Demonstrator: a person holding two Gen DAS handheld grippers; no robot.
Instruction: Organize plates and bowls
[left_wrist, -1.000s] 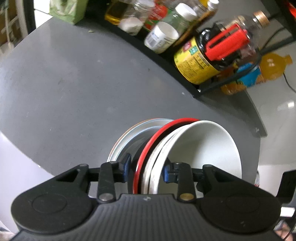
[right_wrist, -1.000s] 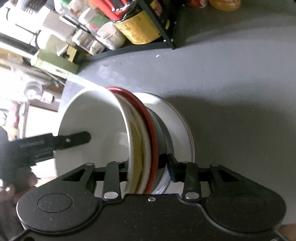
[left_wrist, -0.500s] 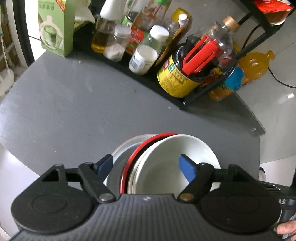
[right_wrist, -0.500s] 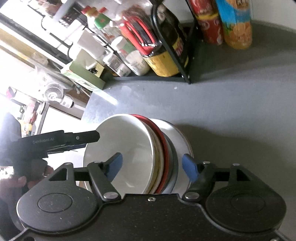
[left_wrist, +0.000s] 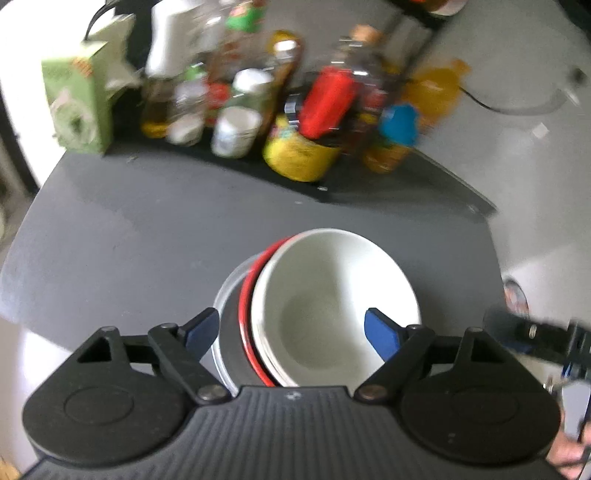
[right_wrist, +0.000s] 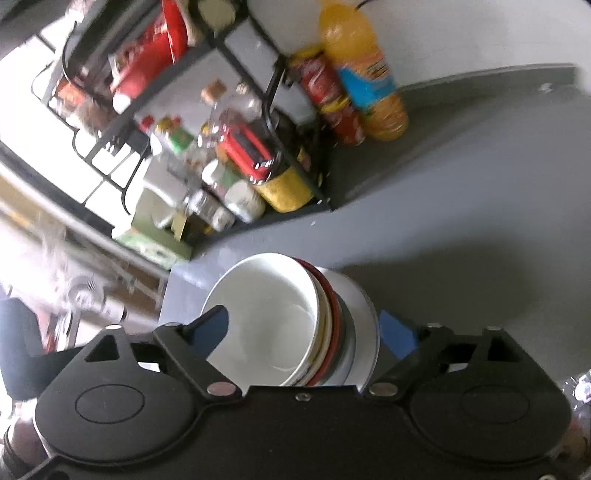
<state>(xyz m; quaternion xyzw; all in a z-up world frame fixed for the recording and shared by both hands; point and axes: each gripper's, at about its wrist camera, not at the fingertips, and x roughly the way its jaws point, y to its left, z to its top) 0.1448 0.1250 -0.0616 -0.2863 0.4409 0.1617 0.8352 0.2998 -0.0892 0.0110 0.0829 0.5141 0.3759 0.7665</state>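
A: Grippers?
B: Two, a left gripper (left_wrist: 291, 330) and a right gripper (right_wrist: 304, 328).

A: Stacked dishes?
B: One white bowl (left_wrist: 332, 306), one red-rimmed dish (left_wrist: 246, 306), one grey plate (left_wrist: 225, 295); further layers uncountable.

A: Orange bottles?
B: One (right_wrist: 364, 70).

A: Jars on the rack (right_wrist: 273, 74)?
B: Blurred, uncounted.

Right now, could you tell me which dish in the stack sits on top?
The plain white bowl sits on top, its hollow open and uncovered. The red-rimmed dish lies under it, and the pale plate lowest, showing only edges.
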